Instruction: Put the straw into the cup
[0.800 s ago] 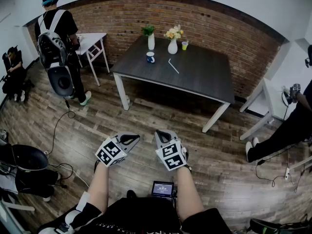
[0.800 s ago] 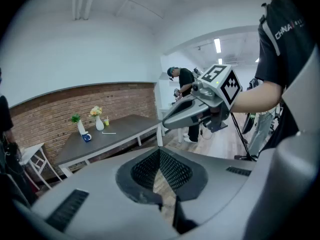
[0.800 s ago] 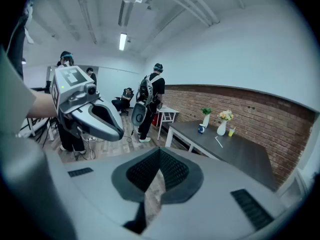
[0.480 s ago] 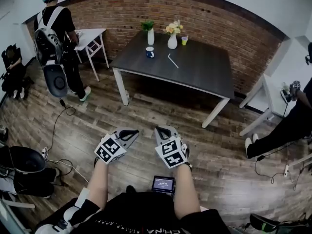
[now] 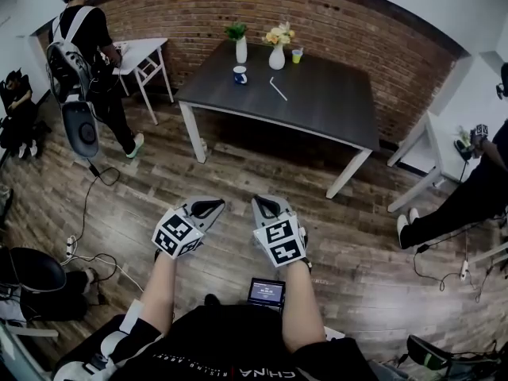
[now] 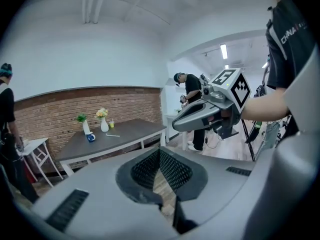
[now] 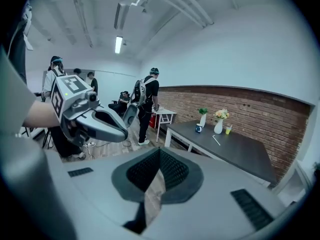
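Mostly the view itself has shifted: the dark worktop (image 5: pixel 317 109) sits a little higher and further left in the head view than it did, and the person with a backpack (image 5: pixel 79 46) has drifted toward the upper left corner by the small white side table (image 5: pixel 147 50). Both grippers hang where they were, low in the picture over the wooden floor (image 5: pixel 238 165) and side by side.

Nothing on the worktop has changed. The white straw (image 5: pixel 277 89) lies flat on it, apart from the yellow-green cup (image 5: pixel 297 55) at the back edge and the blue mug (image 5: pixel 239 75) to its left; either might be the cup meant. Two white vases (image 5: pixel 277 55) stand between them.

For the task, this reads as an approach not yet finished: the worktop is well away from both grippers.

Each gripper view shows the left gripper (image 5: pixel 210 206) and the right gripper (image 5: pixel 266 205) with jaws pressed together at the tips and nothing between them. They would need to spread before taking the straw.
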The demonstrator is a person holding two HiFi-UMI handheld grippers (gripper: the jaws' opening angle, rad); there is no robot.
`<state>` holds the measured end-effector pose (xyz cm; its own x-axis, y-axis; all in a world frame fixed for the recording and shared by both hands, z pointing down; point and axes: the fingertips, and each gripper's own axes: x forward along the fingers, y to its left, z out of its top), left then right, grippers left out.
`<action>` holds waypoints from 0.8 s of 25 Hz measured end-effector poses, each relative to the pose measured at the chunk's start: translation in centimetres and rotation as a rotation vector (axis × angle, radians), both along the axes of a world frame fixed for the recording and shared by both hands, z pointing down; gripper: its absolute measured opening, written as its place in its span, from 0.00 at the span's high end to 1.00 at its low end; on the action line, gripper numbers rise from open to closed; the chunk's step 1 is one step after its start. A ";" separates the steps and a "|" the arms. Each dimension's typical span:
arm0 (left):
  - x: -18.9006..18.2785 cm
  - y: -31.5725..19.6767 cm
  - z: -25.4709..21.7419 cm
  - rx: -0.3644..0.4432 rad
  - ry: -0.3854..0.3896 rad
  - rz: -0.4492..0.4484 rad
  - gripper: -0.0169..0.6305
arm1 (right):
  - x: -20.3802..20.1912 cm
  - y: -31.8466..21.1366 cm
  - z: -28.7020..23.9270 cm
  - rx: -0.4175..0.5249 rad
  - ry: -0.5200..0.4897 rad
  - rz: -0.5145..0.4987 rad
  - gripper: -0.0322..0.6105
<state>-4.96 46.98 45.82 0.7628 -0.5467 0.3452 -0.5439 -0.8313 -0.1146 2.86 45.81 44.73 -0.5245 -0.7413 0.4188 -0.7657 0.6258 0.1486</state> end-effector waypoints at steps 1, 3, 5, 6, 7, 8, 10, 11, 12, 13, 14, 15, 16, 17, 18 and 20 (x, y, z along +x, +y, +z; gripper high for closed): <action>0.0 -0.1 0.0 0.000 0.006 -0.003 0.97 | 0.0 -0.1 -0.1 0.001 -0.017 0.002 0.94; 0.1 0.0 0.2 -0.003 0.011 -0.003 0.97 | 0.0 -0.1 -0.1 -0.002 -0.039 0.000 0.94; 0.3 0.2 0.4 -0.012 0.027 0.003 0.97 | -0.2 0.1 0.1 -0.009 -0.025 -0.007 0.94; 0.4 0.3 0.4 -0.017 0.041 0.007 0.97 | -0.4 0.2 0.2 -0.015 -0.013 -0.013 0.94; 0.4 0.5 0.4 -0.021 0.053 0.010 0.97 | -0.6 0.4 0.3 -0.019 -0.004 -0.019 0.94; 0.5 0.6 0.4 -0.024 0.058 0.015 0.97 | -0.7 0.5 0.4 -0.021 0.001 -0.025 0.94; 0.7 0.9 0.3 -0.026 0.059 0.029 0.97 | -0.9 0.7 0.4 -0.020 0.004 -0.031 0.94; 0.7 1.0 0.3 -0.028 0.063 0.036 0.97 | -1.0 0.7 0.4 -0.018 0.006 -0.033 0.94; 0.8 1.1 0.2 -0.030 0.070 0.042 0.97 | -1.0 0.8 0.4 -0.017 0.007 -0.034 0.94; 0.8 1.2 0.1 -0.031 0.076 0.046 0.97 | -1.0 0.8 0.4 -0.016 0.009 -0.035 0.94; 0.8 1.2 0.0 -0.030 0.079 0.049 0.97 | -1.0 0.9 0.4 -0.016 0.009 -0.035 0.94; 0.9 1.3 0.0 -0.029 0.078 0.050 0.97 | -1.0 0.9 0.4 -0.016 0.008 -0.036 0.94; 0.9 1.3 -0.1 -0.027 0.076 0.051 0.97 | -1.0 1.0 0.3 -0.017 0.006 -0.037 0.94; 1.0 1.3 -0.1 -0.025 0.073 0.052 0.97 | -1.0 1.0 0.3 -0.017 0.004 -0.038 0.94; 1.1 1.4 -0.1 -0.023 0.070 0.053 0.97 | -0.9 1.1 0.4 -0.018 0.002 -0.039 0.94; 1.2 1.4 0.0 -0.022 0.065 0.053 0.97 | -0.8 1.1 0.5 -0.018 -0.001 -0.041 0.94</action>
